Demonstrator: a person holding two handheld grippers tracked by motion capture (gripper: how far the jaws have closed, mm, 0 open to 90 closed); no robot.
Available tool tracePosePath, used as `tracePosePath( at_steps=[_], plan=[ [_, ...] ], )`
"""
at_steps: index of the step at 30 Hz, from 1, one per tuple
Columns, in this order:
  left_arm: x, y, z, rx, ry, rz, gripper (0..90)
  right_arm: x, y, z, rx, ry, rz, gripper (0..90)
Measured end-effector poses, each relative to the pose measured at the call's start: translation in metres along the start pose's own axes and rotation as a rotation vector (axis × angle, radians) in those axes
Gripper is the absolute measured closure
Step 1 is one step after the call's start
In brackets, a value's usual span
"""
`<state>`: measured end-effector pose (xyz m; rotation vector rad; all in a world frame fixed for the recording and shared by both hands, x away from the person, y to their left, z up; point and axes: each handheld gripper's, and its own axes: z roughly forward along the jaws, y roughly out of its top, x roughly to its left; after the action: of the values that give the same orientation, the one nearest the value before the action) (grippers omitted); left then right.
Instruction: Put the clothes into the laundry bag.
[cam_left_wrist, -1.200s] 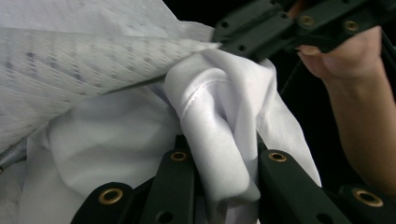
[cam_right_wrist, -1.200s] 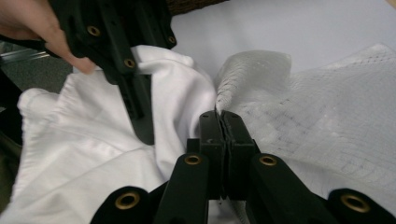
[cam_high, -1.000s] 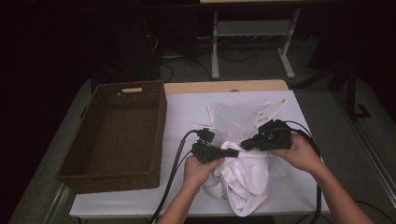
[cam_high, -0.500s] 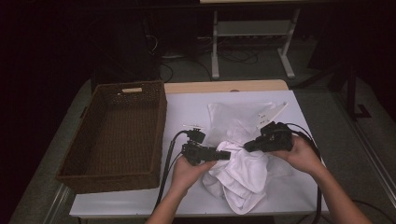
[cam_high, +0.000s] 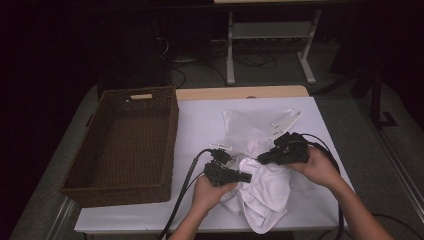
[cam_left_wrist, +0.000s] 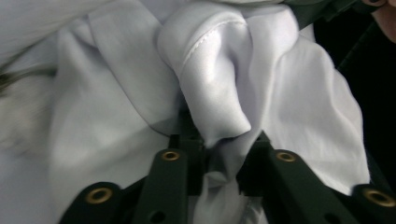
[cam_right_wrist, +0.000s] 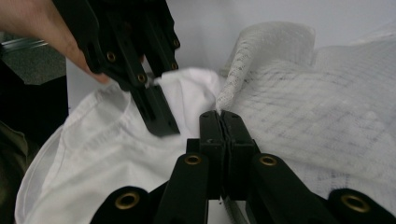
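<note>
Now the left gripper (cam_high: 245, 177) has drawn slightly back toward 7 o'clock from half a second ago, jaws pinching a fold of the white cloth (cam_left_wrist: 215, 93); the right gripper (cam_high: 262, 159) stays at the cloth's 2 o'clock edge, jaws pressed together on its mesh hem. One cloth (cam_high: 265, 190), bunched at the table's near middle. Two grippers, one wicker basket (cam_high: 125, 145) at 9 o'clock. White table (cam_high: 195, 120), dark room, a white stand (cam_high: 270, 35) behind.
</note>
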<state>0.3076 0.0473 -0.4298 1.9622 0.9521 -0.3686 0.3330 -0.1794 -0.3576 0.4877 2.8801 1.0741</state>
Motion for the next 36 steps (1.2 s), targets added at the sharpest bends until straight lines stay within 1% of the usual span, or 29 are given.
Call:
tracePosePath(
  at_steps=[1, 4, 7, 8, 11, 12, 13, 14, 15, 16, 17, 18, 19, 20, 22, 24, 25, 26, 28, 30, 31, 32, 33, 35, 36],
  plan=[
    [-0.002, 0.000, 0.000, -0.014, -0.015, 0.005, 77.7, 0.001, 0.001, 0.000, -0.002, 0.002, 0.000, 87.7],
    [-0.008, 0.003, -0.005, -0.060, -0.056, -0.002, 79.2, 0.001, 0.002, -0.002, -0.020, 0.002, -0.011, 87.7],
    [-0.014, 0.010, -0.008, -0.077, -0.086, -0.008, 79.5, 0.002, 0.002, -0.010, -0.054, 0.003, -0.004, 87.8],
    [-0.016, 0.013, -0.007, -0.085, -0.088, -0.009, 79.5, 0.004, 0.002, -0.013, -0.059, 0.002, -0.007, 87.8],
    [-0.015, 0.017, -0.001, -0.093, -0.072, -0.015, 79.5, 0.009, 0.004, -0.019, -0.057, 0.001, -0.028, 87.9],
    [-0.013, 0.018, 0.001, -0.099, -0.049, -0.009, 79.5, 0.010, 0.004, -0.021, -0.055, 0.005, -0.032, 87.9],
    [-0.009, 0.018, 0.003, -0.109, -0.014, -0.015, 79.5, 0.012, 0.004, -0.022, -0.056, 0.010, -0.033, 87.9],
    [-0.003, 0.018, 0.004, -0.128, 0.019, -0.035, 79.4, 0.013, 0.004, -0.023, -0.058, 0.013, -0.038, 87.9],
    [0.004, 0.017, 0.005, -0.148, 0.036, -0.064, 79.4, 0.014, 0.004, -0.023, -0.053, 0.010, -0.035, 87.9],
    [0.009, 0.016, 0.006, -0.163, 0.041, -0.093, 79.2, 0.013, 0.002, -0.022, -0.042, -0.001, -0.039, 87.9],
    [0.012, 0.015, 0.006, -0.165, 0.035, -0.104, 78.7, 0.012, 0.001, -0.020, -0.027, -0.010, -0.030, 87.8],
    [0.012, 0.014, 0.006, -0.166, 0.031, -0.103, 78.1, 0.009, -0.002, -0.017, -0.015, -0.011, -0.018, 87.9],
    [0.010, 0.013, 0.005, -0.165, 0.039, -0.091, 77.0, 0.006, -0.004, -0.014, -0.007, -0.003, -0.007, 87.8],
    [0.008, 0.013, 0.003, -0.150, 0.047, -0.074, 74.7, 0.003, -0.007, -0.011, 0.002, 0.000, 0.004, 87.8],
    [0.003, 0.012, -0.005, -0.129, 0.076, -0.043, 63.0, 0.000, -0.009, -0.008, 0.015, -0.001, 0.015, 87.7],
    [0.001, 0.010, -0.015, -0.092, 0.071, -0.033, 49.3, -0.002, -0.009, -0.007, 0.006, -0.001, 0.019, 87.6],
    [0.000, 0.009, -0.021, -0.080, 0.076, -0.026, 43.8, -0.002, -0.009, -0.007, 0.003, -0.002, 0.020, 87.7],
    [-0.001, 0.007, -0.026, -0.073, 0.078, -0.018, 41.0, -0.002, -0.009, -0.007, 0.002, -0.004, 0.019, 87.6],
    [0.000, 0.002, -0.033, -0.040, 0.054, -0.025, 35.3, -0.003, -0.008, -0.007, 0.007, -0.003, 0.026, 87.6],
    [0.001, -0.002, -0.031, -0.010, 0.047, -0.029, 31.7, -0.004, -0.007, -0.006, 0.003, -0.007, 0.023, 87.6],
    [0.001, -0.003, -0.027, 0.002, 0.043, -0.028, 29.7, -0.003, -0.006, -0.005, 0.005, -0.005, 0.029, 87.6],
    [0.001, -0.003, -0.022, 0.006, 0.038, -0.028, 27.8, -0.003, -0.004, -0.003, 0.003, -0.004, 0.026, 87.6],
    [0.001, -0.003, -0.017, 0.009, 0.032, -0.023, 27.3, -0.003, -0.003, -0.002, 0.004, -0.006, 0.019, 87.6],
    [0.000, -0.001, -0.007, 0.009, 0.020, -0.035, 28.0, -0.001, -0.001, 0.002, 0.012, -0.005, 0.012, 87.6],
    [-0.001, 0.000, -0.002, 0.014, 0.027, -0.031, 29.9, 0.000, 0.000, 0.003, 0.015, -0.004, 0.008, 87.6]
  ],
)
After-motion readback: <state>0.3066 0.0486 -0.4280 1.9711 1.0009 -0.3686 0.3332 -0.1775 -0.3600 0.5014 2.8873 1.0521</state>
